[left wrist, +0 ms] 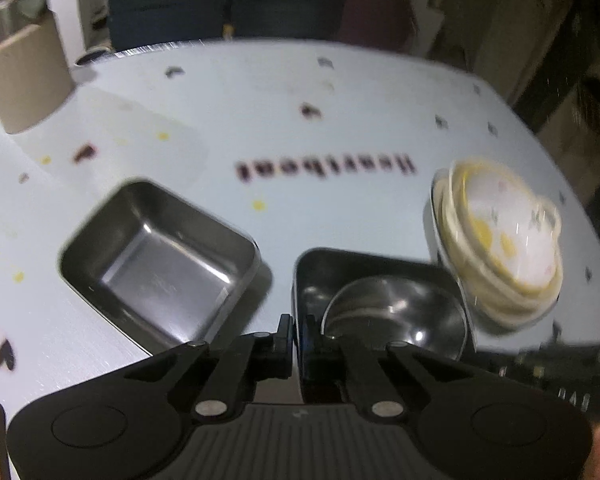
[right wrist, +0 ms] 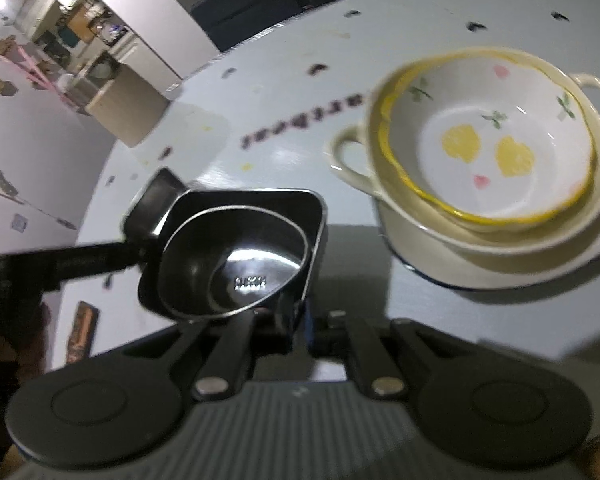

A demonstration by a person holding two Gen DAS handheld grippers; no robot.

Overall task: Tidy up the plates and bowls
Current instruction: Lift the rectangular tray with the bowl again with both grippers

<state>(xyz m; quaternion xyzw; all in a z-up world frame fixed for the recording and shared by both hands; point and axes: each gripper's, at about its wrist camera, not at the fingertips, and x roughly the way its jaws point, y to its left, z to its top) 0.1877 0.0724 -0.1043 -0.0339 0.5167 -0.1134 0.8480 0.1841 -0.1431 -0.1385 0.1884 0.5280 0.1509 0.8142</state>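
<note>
A steel rectangular tray point(left wrist: 364, 268) point(right wrist: 236, 204) holds a round steel bowl point(left wrist: 396, 312) point(right wrist: 240, 264). My left gripper point(left wrist: 298, 334) is shut on the tray's near wall. My right gripper point(right wrist: 300, 326) is shut on the tray's opposite wall near a corner. The left gripper's black body point(right wrist: 80, 264) reaches in from the left in the right wrist view. A second, empty steel tray point(left wrist: 160, 264) point(right wrist: 156, 196) sits beside it on the table. A flowered bowl with a yellow rim point(right wrist: 488, 140) point(left wrist: 504, 236) is nested in a cream two-handled bowl point(right wrist: 356, 160), on a plate point(right wrist: 440, 264).
The pale blue table point(left wrist: 260, 100) carries printed hearts and dark lettering point(left wrist: 324, 168). A beige box point(left wrist: 24, 80) point(right wrist: 128, 108) stands at its back left corner. Dark chairs point(left wrist: 228, 4) line the far edge. Bare tabletop lies behind the trays.
</note>
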